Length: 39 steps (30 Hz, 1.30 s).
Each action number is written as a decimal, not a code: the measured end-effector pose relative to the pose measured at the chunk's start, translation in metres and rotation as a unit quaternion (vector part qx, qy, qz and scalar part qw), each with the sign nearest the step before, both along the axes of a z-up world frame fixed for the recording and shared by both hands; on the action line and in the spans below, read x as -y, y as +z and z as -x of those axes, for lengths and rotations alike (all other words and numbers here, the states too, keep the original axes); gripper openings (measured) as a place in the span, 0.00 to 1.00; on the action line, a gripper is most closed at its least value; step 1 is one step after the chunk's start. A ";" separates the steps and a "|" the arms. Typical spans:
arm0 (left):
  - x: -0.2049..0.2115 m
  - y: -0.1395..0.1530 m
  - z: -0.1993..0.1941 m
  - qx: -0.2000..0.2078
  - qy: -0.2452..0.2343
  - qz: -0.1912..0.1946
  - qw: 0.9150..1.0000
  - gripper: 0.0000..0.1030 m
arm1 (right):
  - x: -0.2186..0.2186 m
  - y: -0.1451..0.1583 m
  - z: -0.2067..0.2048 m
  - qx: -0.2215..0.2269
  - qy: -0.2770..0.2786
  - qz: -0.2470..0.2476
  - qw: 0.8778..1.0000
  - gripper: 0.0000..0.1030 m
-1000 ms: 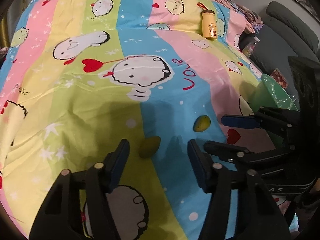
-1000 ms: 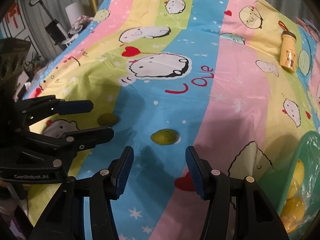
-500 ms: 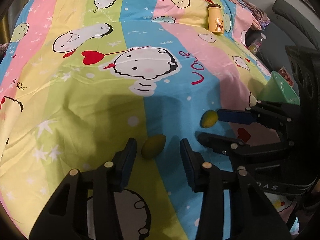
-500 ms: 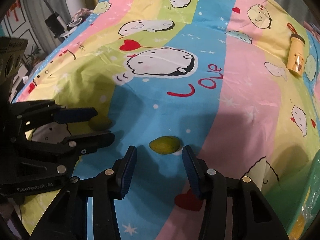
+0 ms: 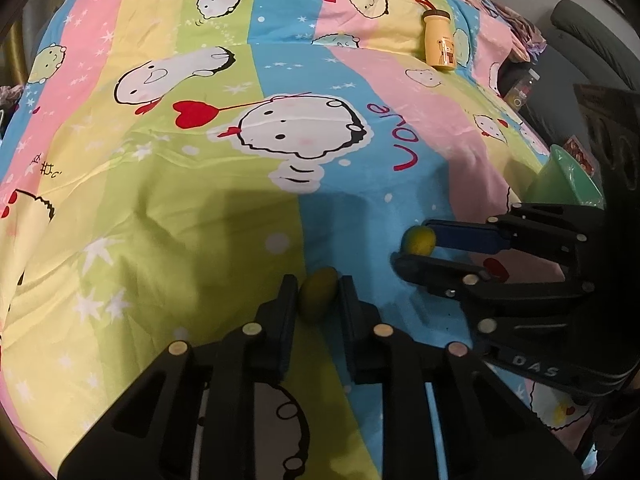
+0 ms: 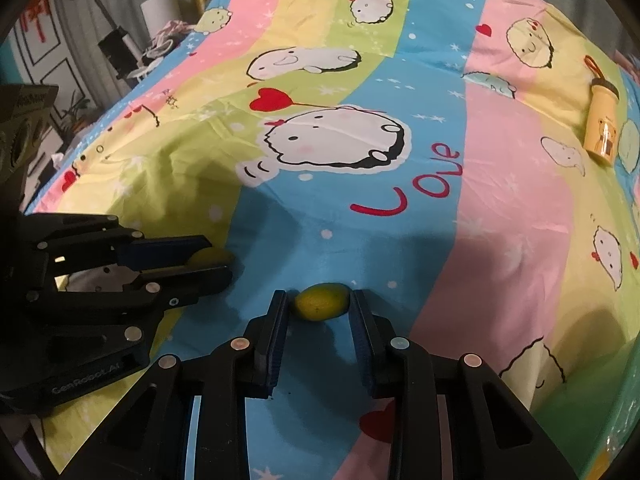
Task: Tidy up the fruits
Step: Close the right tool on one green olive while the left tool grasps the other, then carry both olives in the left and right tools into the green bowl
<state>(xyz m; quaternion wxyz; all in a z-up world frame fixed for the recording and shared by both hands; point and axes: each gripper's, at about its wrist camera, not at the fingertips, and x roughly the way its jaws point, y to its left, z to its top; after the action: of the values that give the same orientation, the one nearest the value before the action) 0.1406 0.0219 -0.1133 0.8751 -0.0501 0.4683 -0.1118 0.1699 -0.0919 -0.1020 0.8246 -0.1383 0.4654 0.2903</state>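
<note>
Two small green-yellow fruits lie on a striped cartoon bedsheet. In the left wrist view, the left gripper [image 5: 318, 294] has its jaws closed in against the sides of the darker green fruit [image 5: 317, 294], which rests on the sheet. In the right wrist view, the right gripper [image 6: 320, 304] has its jaws against the ends of the yellow-green fruit [image 6: 321, 301]. The right gripper also shows in the left wrist view [image 5: 416, 246] around its fruit [image 5: 418, 240]. The left gripper shows in the right wrist view [image 6: 218, 258] with its fruit [image 6: 210, 256] partly hidden.
A green bowl [image 5: 568, 184] stands at the bed's right edge. A yellow bottle [image 5: 439, 46] lies far back on the sheet, also in the right wrist view [image 6: 602, 128]. A grey sofa [image 5: 580, 48] is to the right. A vacuum and clutter [image 6: 116, 52] stand left of the bed.
Both grippers have moved forward and down to their fruits. Both pairs of jaws have narrowed from wide open until they sit around the fruits.
</note>
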 end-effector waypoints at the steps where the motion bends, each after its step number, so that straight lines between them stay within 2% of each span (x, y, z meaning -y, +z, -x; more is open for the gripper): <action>1: 0.000 0.001 0.001 0.000 0.000 0.002 1.000 0.19 | 0.001 0.002 0.002 0.002 0.000 -0.002 1.000 0.32; 5: -0.002 0.012 0.011 0.011 0.002 0.011 1.000 0.19 | 0.006 0.015 0.013 0.015 0.002 -0.017 1.000 0.32; 11: -0.001 0.043 0.029 0.040 0.004 0.021 0.999 0.19 | 0.018 0.043 0.036 0.041 0.009 -0.052 0.998 0.32; 22: 0.036 0.090 0.056 0.083 -0.023 0.022 0.996 0.19 | 0.062 0.090 0.076 0.092 -0.013 -0.105 0.990 0.32; 30: 0.072 0.107 0.065 0.096 -0.049 0.015 0.994 0.19 | 0.106 0.114 0.098 0.119 -0.041 -0.128 0.984 0.32; 39: 0.110 0.116 0.067 0.103 -0.081 0.005 0.991 0.19 | 0.148 0.123 0.109 0.137 -0.072 -0.144 0.977 0.32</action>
<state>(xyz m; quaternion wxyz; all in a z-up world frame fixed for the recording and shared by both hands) 0.0732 -0.0884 0.0027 0.9064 -0.0052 0.3778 -0.1890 0.0614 -0.2400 0.0210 0.9105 -0.0224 0.3102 0.2725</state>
